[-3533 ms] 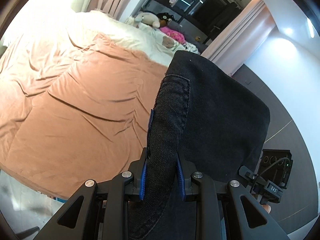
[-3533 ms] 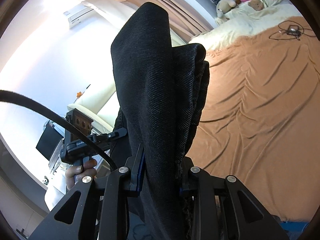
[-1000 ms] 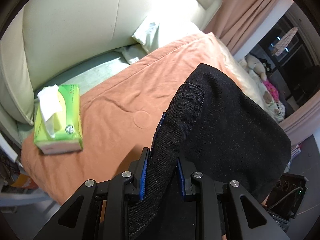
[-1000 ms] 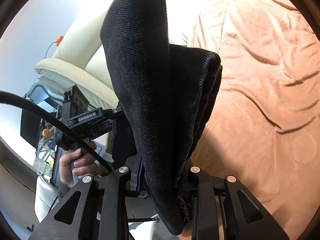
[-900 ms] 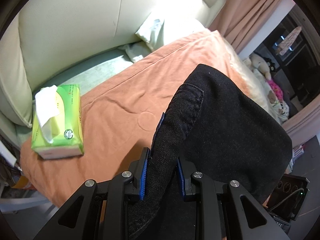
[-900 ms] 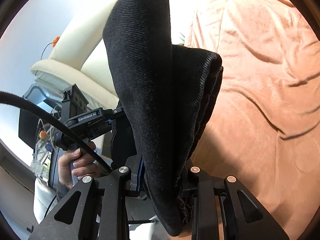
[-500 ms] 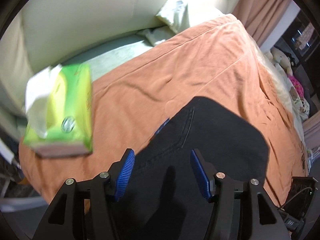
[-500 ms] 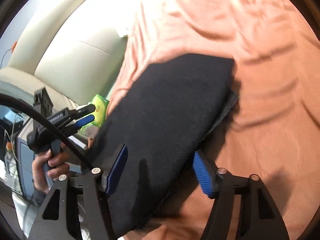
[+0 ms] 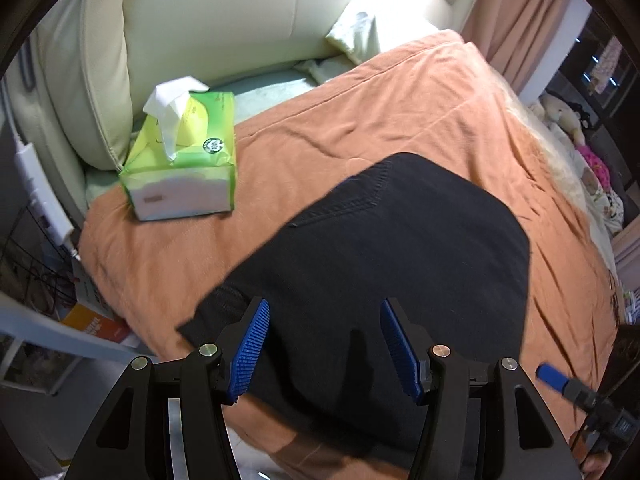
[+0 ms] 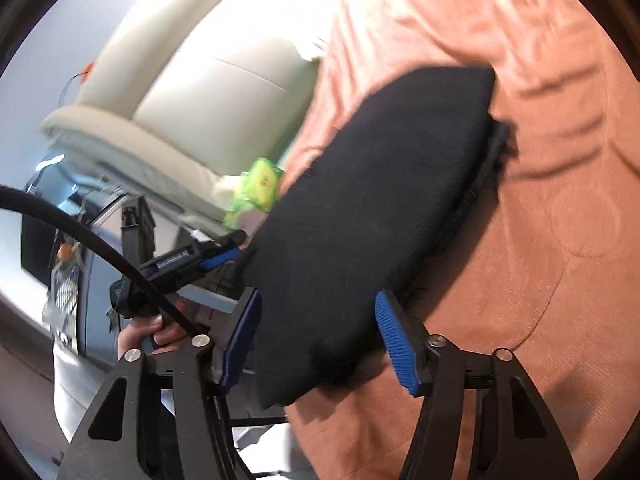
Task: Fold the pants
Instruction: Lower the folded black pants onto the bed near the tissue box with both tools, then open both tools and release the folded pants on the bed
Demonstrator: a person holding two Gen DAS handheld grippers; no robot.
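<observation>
The folded pants [image 9: 400, 264], clamped and carried a second ago, are now laid on the orange bedspread [image 9: 400, 104] beside the tissue box [image 9: 184, 160]. The left gripper [image 9: 325, 346] and right gripper [image 10: 320, 340] are spread apart, the right having just narrowed slightly, pads clear; folding appears finished.

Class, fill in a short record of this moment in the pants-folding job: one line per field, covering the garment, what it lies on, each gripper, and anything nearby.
garment: folded black denim pants, lying flat
surface: orange bed cover
left gripper: jaws apart after just opening, blue pads clear of the pants, which lie beyond them
right gripper: jaws apart, narrowed a little just now, pads not pressing the pants
nearby: green tissue box on the cover beside the pants, apart from them
backdrop: cream padded headboard
</observation>
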